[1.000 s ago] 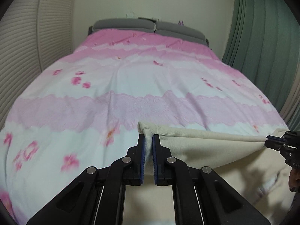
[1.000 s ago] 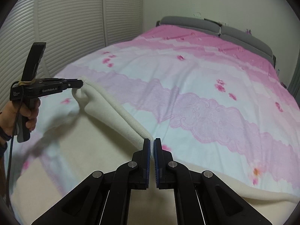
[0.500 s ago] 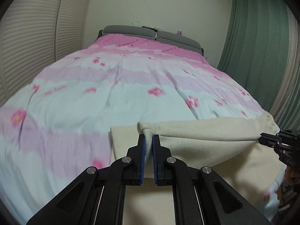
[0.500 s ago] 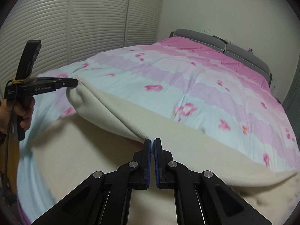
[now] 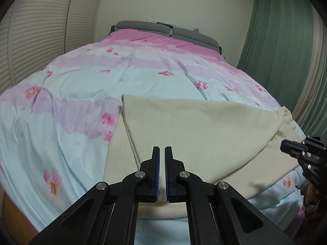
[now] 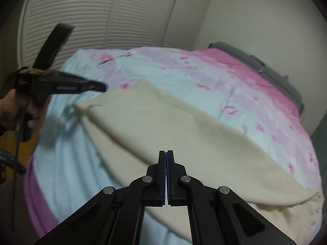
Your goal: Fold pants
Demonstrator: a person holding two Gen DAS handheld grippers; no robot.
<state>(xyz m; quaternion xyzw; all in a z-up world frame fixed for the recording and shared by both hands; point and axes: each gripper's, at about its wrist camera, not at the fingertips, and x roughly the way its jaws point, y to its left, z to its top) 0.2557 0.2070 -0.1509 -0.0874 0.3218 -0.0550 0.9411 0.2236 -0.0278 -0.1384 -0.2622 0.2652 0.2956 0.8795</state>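
Left gripper: jaws drawn together, a thin slit between the blue pads, nothing visibly pinched. No cloth rises between them; the pants lie flat just beyond and below the tips.

Right gripper: jaws pressed together, pads touching, also empty. Pants directly ahead of and under these tips as well.

Pants: cream, spread on the bed near its foot. An upper layer lies doubled over a lower one. Ahead of the left jaws a folded edge runs away toward the headboard. A strip of the lower layer shows to the left of that edge.

Progress (judgement): one fold looks laid down and let go. The bundle is still long and wide, so at least one more fold is probably left. The edges do not quite line up, so a tidy-up may be needed.

View differences:
- Left wrist view: shows the green curtain far right of the jaws, and the right gripper at the right edge, near a gathered end of the pants.
- Right wrist view: shows the left gripper, blurred, with the hand on its grip, up and left of the jaws, tip near the pants' far corner. Slatted doors behind.
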